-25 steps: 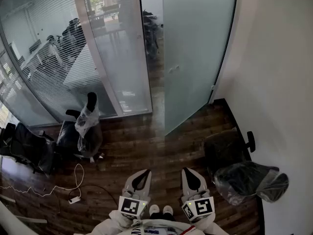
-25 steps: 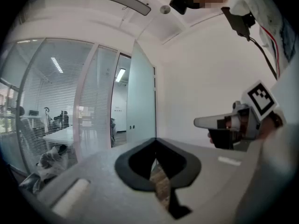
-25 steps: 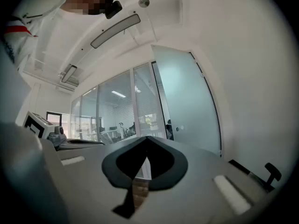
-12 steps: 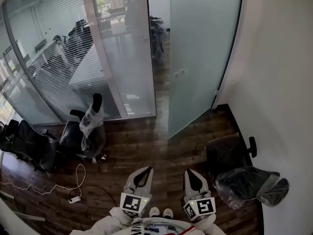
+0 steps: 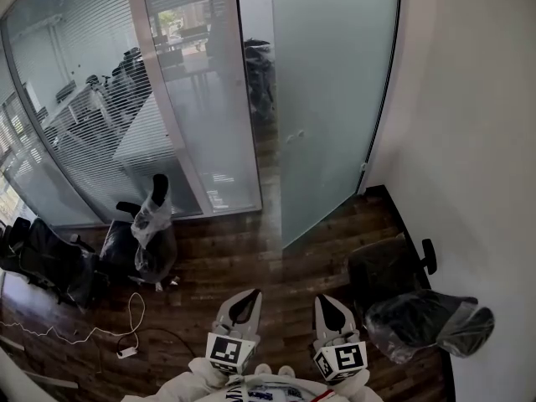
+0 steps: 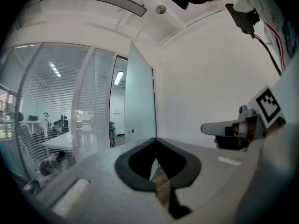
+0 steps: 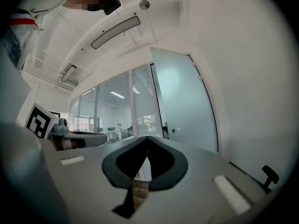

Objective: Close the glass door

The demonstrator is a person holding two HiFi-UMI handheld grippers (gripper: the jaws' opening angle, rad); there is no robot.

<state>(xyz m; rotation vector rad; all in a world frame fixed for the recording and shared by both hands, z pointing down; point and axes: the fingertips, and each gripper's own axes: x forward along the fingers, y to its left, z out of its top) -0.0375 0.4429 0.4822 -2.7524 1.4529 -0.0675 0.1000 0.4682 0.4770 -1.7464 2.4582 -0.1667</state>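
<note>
Frosted glass on the glass door (image 5: 331, 99), smooth and softly matt. Clear, glossy glass in the partition (image 5: 193, 99) beside it, with slatted blinds (image 5: 84, 124) behind. Dark wood planks across the floor (image 5: 243, 254), polished enough to mirror the light. Flat matt white paint on the wall (image 5: 469, 141). Crinkled, shiny clear plastic film over the office chair (image 5: 427, 318) and the second chair (image 5: 149, 220). Smooth matt grey plastic on left tool (image 5: 244, 300) and right tool (image 5: 328, 304), with a darker matt lining inside.
</note>
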